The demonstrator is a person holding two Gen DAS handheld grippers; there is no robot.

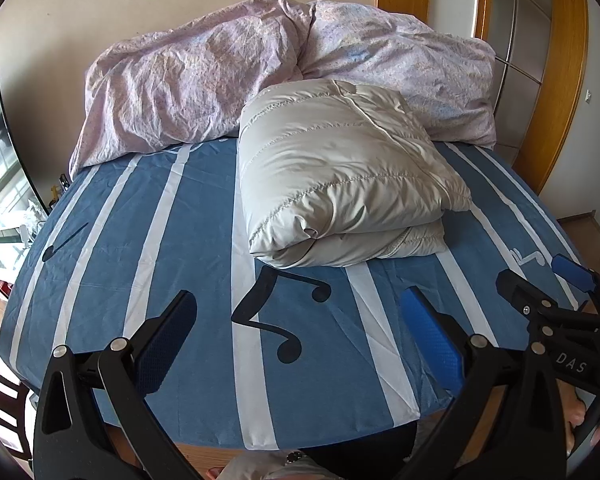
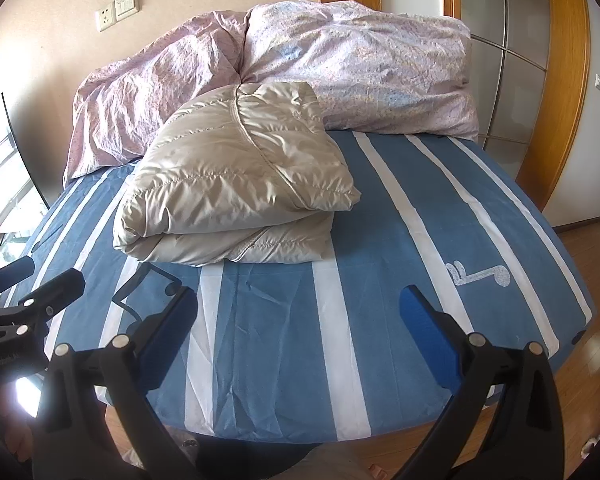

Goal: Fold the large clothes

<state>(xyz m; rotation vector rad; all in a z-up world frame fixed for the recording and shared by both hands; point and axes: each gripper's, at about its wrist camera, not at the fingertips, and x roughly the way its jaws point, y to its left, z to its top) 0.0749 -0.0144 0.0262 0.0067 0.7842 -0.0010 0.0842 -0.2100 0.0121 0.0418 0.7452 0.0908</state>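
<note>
A grey-beige quilted down jacket (image 1: 340, 176) lies folded into a thick square bundle on the blue striped bed sheet (image 1: 172, 248); it also shows in the right wrist view (image 2: 236, 184). My left gripper (image 1: 300, 320) is open and empty, held above the near part of the bed, well short of the jacket. My right gripper (image 2: 300, 316) is open and empty, also above the near part of the bed. The right gripper shows at the right edge of the left wrist view (image 1: 540, 280), and the left gripper at the left edge of the right wrist view (image 2: 36, 276).
A crumpled pink floral duvet (image 1: 228, 76) is piled against the wall behind the jacket. A wooden-framed door (image 2: 500, 40) stands at the back right. A window (image 1: 0, 160) is on the left. The wooden floor (image 2: 592, 264) lies right of the bed.
</note>
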